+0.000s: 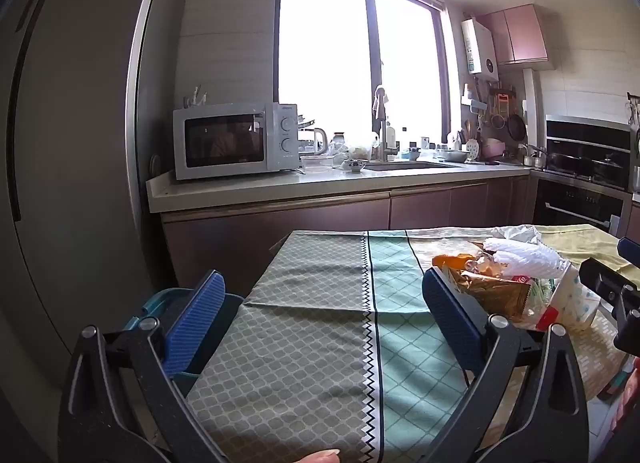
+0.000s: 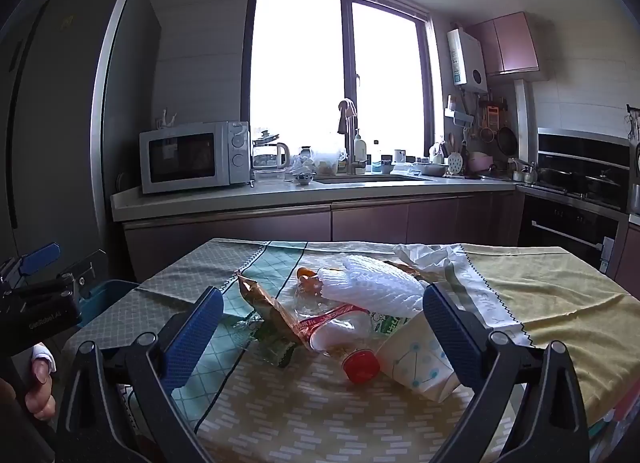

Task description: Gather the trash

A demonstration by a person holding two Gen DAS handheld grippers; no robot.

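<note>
Both tools stand wide open and hold nothing. Left tool (image 1: 324,311) hovers over the bare grey and green part of the cloth on the worktop (image 1: 312,343), and the trash pile (image 1: 516,283) lies just to the right of its right finger. Right tool (image 2: 324,327) points straight at this pile, with the pieces between and just beyond its blue pads (image 2: 452,327), not touched by them.

In the right wrist view, the pile sits near the middle of the worktop, where the green strip meets the yellow patterned cloth. On top lies a white foam net sleeve (image 2: 376,287). Under it is a clear plastic bottle (image 2: 340,335) on its side, with a red cap (image 2: 361,365) turned toward the camera and a red and white label. A brown-gold foil wrapper (image 2: 268,303) stands up at the left of the bottle, and a small green wrapper (image 2: 276,347) lies in front. A white paper cup (image 2: 420,363) with pale blue dots lies on its side at the right. Crumpled white paper (image 2: 424,255) lies behind the pile. A small orange piece (image 2: 306,273) shows at the back.

A blue bin (image 2: 108,295) stands beside the left edge of the worktop.
</note>
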